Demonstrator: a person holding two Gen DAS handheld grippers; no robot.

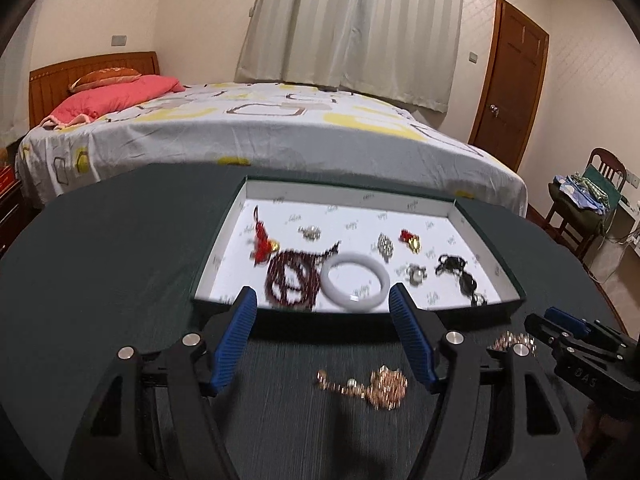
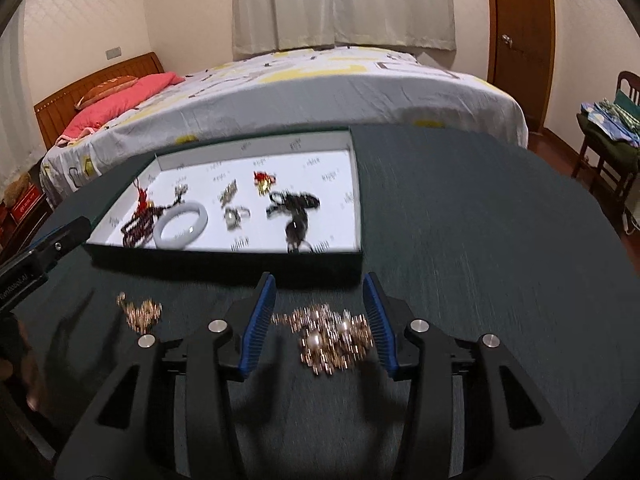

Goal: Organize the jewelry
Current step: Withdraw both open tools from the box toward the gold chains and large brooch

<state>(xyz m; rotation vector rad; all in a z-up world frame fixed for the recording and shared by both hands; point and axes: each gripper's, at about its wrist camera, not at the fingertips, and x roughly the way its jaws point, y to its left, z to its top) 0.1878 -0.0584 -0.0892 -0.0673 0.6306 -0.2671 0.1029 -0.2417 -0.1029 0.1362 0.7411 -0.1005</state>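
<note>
Right wrist view shows my right gripper (image 2: 320,316) low over the dark table (image 2: 480,240). Its jaws stand partly apart with a gold and pearl jewelry pile (image 2: 332,336) lying between them. The pads do not look pressed on it, but the picture is blurry.

A second gold chain piece (image 2: 140,314) lies to the left on the table, near my left gripper (image 1: 324,324). In the left wrist view that gripper's jaws are wide apart and hold nothing, and the same piece lies just below them on the table.

Farther away sits the open box (image 2: 358,200) with a white floor. Inside it I see a white bangle (image 1: 356,284), dark red beads (image 1: 292,280), a red tassel charm (image 1: 262,240) and black beads (image 1: 460,272).

I think the gold pieces are light and floppy. They are made of little links and beads, so they can slip, dangle and tangle. I would pinch the thick middle clump, not a thin loose end, and squeeze softly so the pearls do not pop off. The bangle looks hard and smooth, so it could slide out of the jaws and crack if dropped.
</note>
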